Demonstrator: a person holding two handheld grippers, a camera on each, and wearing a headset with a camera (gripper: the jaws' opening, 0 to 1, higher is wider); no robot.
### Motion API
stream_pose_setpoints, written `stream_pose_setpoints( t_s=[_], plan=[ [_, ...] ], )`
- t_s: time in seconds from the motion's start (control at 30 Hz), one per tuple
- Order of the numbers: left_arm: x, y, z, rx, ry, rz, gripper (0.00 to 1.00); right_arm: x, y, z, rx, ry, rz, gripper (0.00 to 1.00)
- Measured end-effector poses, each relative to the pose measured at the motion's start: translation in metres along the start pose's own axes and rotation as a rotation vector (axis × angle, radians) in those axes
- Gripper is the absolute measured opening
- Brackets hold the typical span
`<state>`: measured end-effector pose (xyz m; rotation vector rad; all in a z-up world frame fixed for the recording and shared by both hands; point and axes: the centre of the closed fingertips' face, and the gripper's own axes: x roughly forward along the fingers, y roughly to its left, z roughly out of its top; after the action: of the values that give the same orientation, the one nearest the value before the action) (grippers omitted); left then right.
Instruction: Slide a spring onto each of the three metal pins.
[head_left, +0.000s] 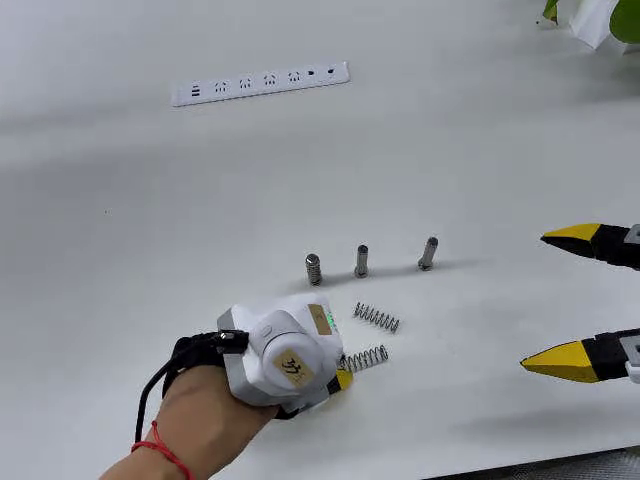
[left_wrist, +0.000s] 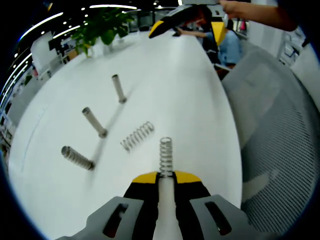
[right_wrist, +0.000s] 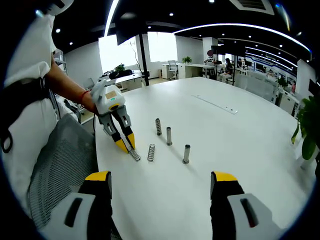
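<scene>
1. The left gripper (left_wrist: 165, 176) has its jaws closed on one end of the held spring (left_wrist: 165, 154). The rest of the coil juts out ahead of the tips, low by the near edge of the bench (head_left: 150, 200). Whether it touches the surface cannot be told.
2. The right gripper (right_wrist: 161, 179) has its jaws wide apart and holds nothing. It hovers toward the right edge of the bench, well apart from the work.
3. The loose spring (head_left: 376, 317) lies flat just beyond the held one, between it and the pins.
4. Three pins stand in a row further in from the near edge. The left pin (head_left: 313, 268) already carries a spring. The middle pin (head_left: 361, 260) and right pin (head_left: 428, 253) are bare.
5. Judgement: the second of three fittings is in hand. The spring is gripped but not yet on a pin.
6. Judgement: the next move calls for lifting the spring, turning its free end downward, centring its bore over a bare pin and lowering it. A misaligned coil could buckle or tip the pin.
</scene>
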<state>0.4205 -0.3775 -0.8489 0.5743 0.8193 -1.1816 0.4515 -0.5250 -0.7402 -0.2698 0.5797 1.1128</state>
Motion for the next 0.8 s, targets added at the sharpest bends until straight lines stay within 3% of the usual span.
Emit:
stream_pose_setpoints(
  t_s=[0.8],
  plan=[
    [-0.013,-0.006,0.002,-0.049,-0.061,-0.01,0.1,0.005,0.009,0.004,-0.006,0.008,0.013,0.82]
  ],
)
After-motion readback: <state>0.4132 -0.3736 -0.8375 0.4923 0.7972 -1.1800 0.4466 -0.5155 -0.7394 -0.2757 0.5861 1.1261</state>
